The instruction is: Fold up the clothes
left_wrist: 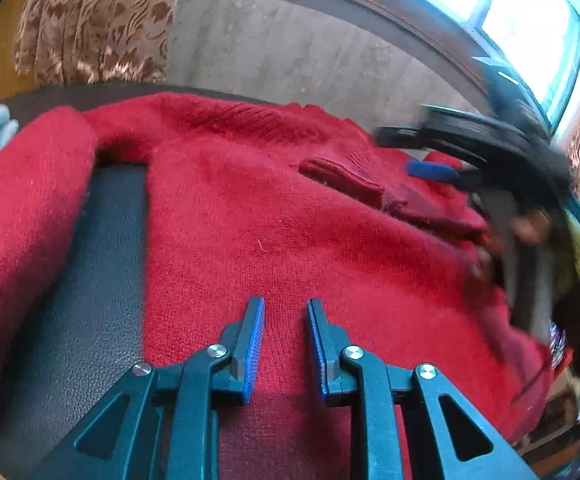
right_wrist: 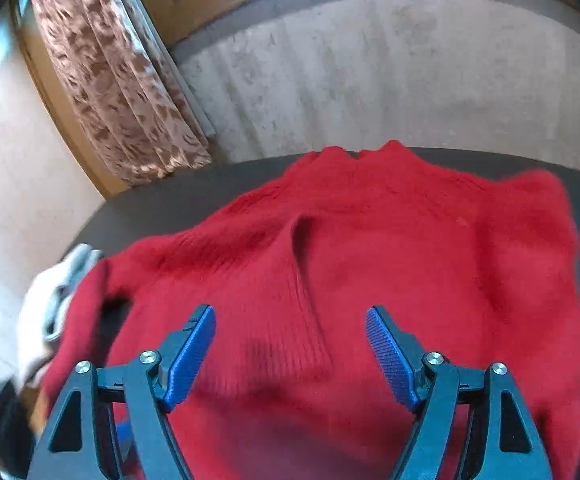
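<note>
We see bare dark bench (left_wrist: 102, 264) between the red sweater (left_wrist: 290, 232) body and its left sleeve. White cloth (right_wrist: 54, 300) crowds the bench's left edge. The wall (right_wrist: 370, 72) closes off the far side.

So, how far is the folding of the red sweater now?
Early stage. Done: the red sweater lies spread on the dark table, and one cuffed sleeve is already laid across its body. In hand: nothing; the left gripper and right gripper are open above the knit. Left: the other sleeve and the body folds.
</note>
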`<state>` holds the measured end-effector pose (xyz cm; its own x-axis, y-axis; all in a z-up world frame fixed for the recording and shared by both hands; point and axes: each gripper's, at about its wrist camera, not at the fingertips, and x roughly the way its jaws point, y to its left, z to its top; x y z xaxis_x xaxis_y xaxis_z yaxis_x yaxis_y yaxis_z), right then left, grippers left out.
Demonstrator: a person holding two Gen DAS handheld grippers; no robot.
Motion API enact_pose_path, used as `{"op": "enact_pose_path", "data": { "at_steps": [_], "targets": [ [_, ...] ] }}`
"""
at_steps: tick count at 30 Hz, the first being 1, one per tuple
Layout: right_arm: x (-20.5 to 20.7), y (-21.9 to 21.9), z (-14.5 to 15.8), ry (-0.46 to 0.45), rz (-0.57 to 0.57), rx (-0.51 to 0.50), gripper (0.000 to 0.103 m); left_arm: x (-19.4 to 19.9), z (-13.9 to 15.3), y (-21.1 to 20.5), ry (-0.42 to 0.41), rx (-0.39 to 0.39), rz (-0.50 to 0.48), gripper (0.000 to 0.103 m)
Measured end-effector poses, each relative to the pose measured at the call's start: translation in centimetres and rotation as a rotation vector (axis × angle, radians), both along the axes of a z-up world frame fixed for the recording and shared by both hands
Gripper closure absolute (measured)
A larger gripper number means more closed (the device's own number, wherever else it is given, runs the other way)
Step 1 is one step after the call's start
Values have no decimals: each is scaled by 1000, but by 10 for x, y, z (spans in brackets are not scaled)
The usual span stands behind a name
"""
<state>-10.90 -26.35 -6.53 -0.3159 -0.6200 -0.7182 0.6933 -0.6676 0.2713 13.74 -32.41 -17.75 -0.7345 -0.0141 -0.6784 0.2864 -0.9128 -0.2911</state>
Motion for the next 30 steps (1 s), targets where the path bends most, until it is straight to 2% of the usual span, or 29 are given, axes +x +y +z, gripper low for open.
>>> {"op": "enact_pose_path", "data": {
  "at_steps": [2,3,4,6,9,12,14,16,21,23,27,30],
  "targets": [
    [-10,-24,-10,-16,32,51,48,1,1,4,0,-39,-1,82],
    [-11,-35,-16,-32,65,80,72,2,2,7,-1,-58,-2,82],
    [-9,-44,-21,-21,93,124,87,2,2,6,-2,-65,-1,82],
    [1,-51,-19,60,131,175,91,1,4,6,-5,-74,0,82],
    [16,-49,-8,212,161,253,91,1,4,5,-14,-88,-4,82],
    [16,-29,10,335,136,320,92,-4,5,7,-41,-125,-33,79],
    [6,-7,21,384,91,370,92,-8,6,6,-67,-151,-63,79],
    [-15,22,31,401,14,418,92,-10,7,0,-89,-139,-80,79],
    [-79,116,46,421,-232,597,92,-11,8,-16,-115,-88,-81,79],
    [-102,162,52,405,-350,660,92,-10,7,-15,-117,-100,-77,79],
    [-127,250,70,292,-573,608,87,-10,11,-10,-139,-118,-66,79],
    [-123,288,86,241,-657,491,79,-14,17,-9,-154,-115,-32,79]
  ]
}}
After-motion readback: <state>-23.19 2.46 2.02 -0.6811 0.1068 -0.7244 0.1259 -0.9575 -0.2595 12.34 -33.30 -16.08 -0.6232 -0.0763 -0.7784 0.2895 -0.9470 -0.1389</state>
